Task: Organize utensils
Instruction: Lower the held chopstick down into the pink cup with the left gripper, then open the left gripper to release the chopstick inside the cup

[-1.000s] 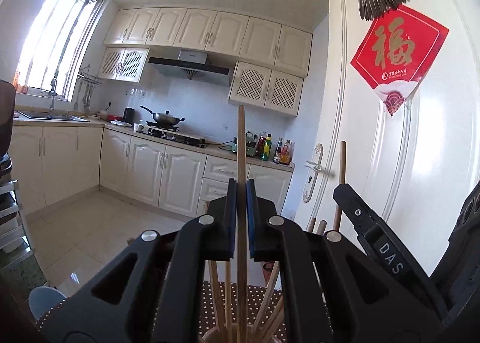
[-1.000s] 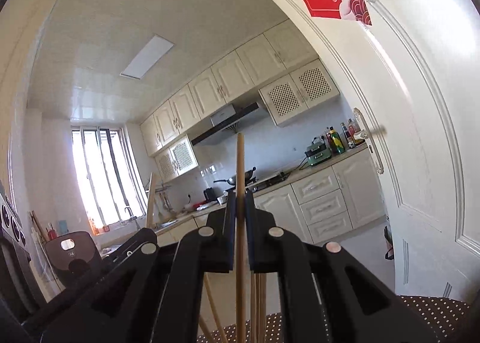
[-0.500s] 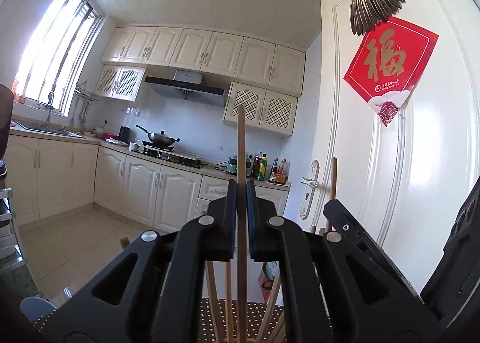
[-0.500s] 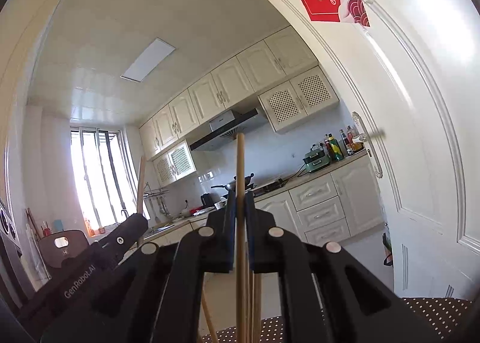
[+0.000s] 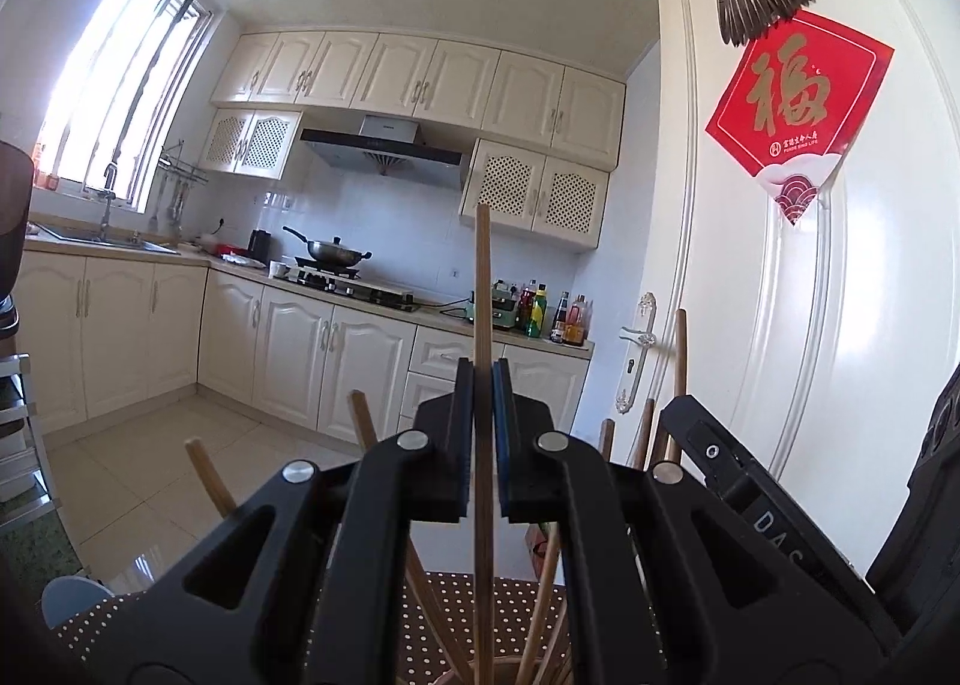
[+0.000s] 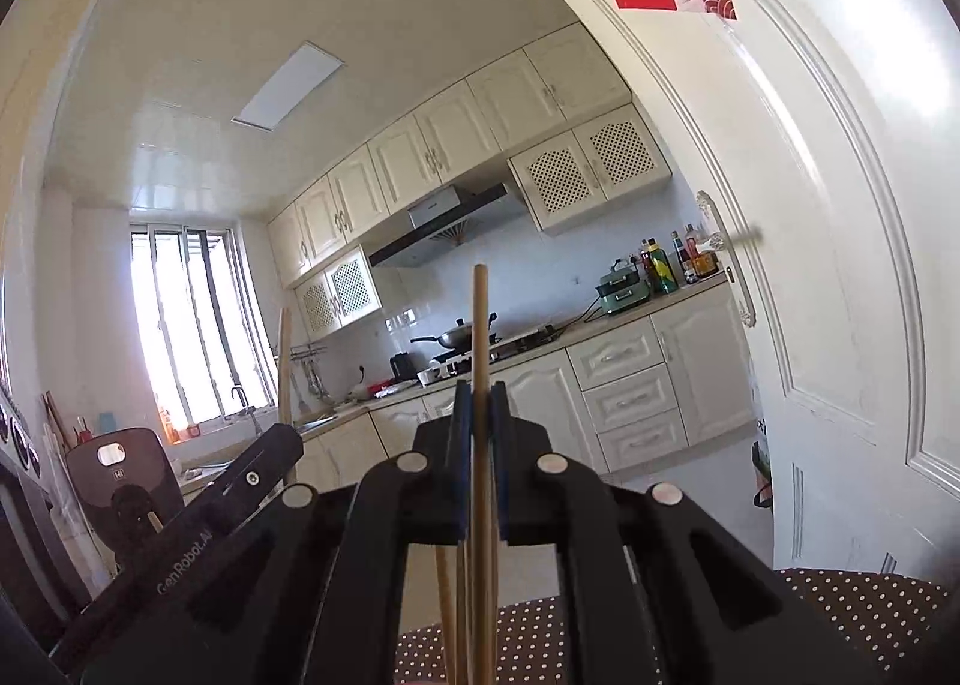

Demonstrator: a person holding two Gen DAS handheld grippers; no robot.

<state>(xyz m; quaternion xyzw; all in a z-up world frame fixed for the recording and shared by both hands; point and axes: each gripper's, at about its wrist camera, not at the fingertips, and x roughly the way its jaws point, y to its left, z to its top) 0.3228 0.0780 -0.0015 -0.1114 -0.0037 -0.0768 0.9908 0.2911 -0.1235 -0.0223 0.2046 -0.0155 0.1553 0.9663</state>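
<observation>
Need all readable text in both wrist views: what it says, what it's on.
"福": gold character on the red door hanging.
Small gold line under it: too small to read.
"DAS": on the right gripper's black body, seen in the left wrist view; cut off beyond that.
"GenRobot.AI": on the left gripper's black body, seen in the right wrist view.
Range hood logo: blurred.
Bottles: labels unreadable.

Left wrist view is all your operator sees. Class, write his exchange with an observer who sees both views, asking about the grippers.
Operator: Is the right gripper's grip closed on anything?
Observer: Yes. The right gripper is shut on a chopstick, which stands upright between its pads.
Operator: Does the outside of my left gripper show any marking?
Observer: Yes. In the right wrist view the left gripper carries pale lettering along its side.
</observation>
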